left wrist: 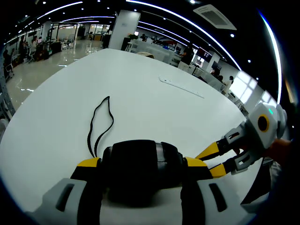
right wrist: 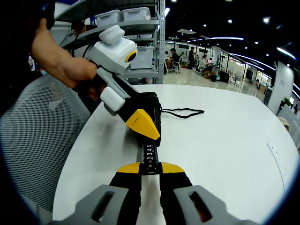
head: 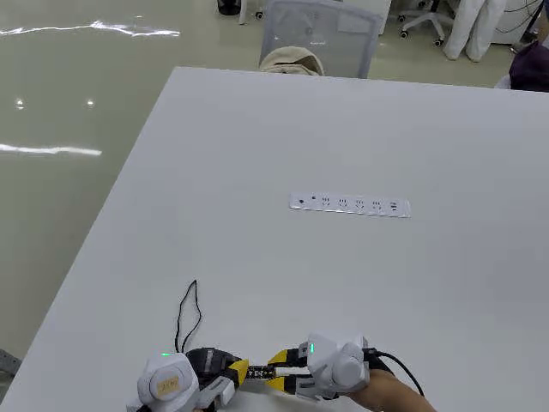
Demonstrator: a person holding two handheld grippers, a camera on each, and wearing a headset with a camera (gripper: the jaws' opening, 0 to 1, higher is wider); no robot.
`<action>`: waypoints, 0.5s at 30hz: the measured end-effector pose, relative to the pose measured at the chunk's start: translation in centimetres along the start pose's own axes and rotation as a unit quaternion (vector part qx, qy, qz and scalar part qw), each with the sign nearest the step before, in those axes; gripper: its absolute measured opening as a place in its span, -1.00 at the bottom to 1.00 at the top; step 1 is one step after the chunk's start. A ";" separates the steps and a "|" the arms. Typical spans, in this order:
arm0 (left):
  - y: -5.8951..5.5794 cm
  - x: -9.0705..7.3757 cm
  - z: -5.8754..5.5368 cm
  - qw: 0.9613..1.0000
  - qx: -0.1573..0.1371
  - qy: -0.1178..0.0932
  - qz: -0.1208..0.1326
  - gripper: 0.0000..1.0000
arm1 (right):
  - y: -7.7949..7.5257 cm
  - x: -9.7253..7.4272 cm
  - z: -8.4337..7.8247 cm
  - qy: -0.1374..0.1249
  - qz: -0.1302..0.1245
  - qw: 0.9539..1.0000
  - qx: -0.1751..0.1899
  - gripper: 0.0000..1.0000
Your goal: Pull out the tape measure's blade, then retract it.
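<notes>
Where the white table (head: 343, 129) reaches its near edge, both grippers sit close together, tips facing.

Left gripper (left wrist: 142, 164): jaws spread to the width of the black tape measure (left wrist: 138, 180), yellow tips pressed on its two sides. Firm hold on the case. Cannot tell whether the case touches the tabletop.

Right gripper (right wrist: 150, 169): jaws almost closed, yellow tips pinched on the blade (right wrist: 149, 153). Printed figures 2 3 4 5 are readable just ahead of the tips.

Blade runs straight from the case to the right gripper, with a short length exposed.

Black wrist cord (left wrist: 99, 123) trails from the case in a loop, flat on the table.

White power strip (head: 350, 205) lies mid-table, well apart from the work.

Mesh chair back (right wrist: 40, 140) stands beside the table. A hand (right wrist: 61, 58) grips the left gripper's handle.
</notes>
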State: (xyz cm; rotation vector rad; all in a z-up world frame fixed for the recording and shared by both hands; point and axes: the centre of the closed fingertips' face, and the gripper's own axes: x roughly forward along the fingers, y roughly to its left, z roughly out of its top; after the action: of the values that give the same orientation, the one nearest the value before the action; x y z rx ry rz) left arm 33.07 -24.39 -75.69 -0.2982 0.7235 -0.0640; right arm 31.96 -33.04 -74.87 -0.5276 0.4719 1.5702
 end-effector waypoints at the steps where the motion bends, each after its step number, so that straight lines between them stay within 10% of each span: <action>1: 0.0 0.0 0.0 1.000 -0.001 -0.001 0.000 0.30 | 0.0 0.0 0.0 0.000 0.000 1.000 0.000 -0.75; 15: -0.1 -0.1 0.0 1.000 -0.001 0.000 -0.003 0.30 | 0.1 0.6 0.2 -0.001 0.003 1.000 -0.001 -0.75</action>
State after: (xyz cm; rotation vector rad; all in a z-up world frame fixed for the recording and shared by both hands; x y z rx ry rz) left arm 32.98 -24.44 -75.57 -0.3026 0.7236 -0.0683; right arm 31.85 -32.45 -75.02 -0.5256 0.4714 1.5774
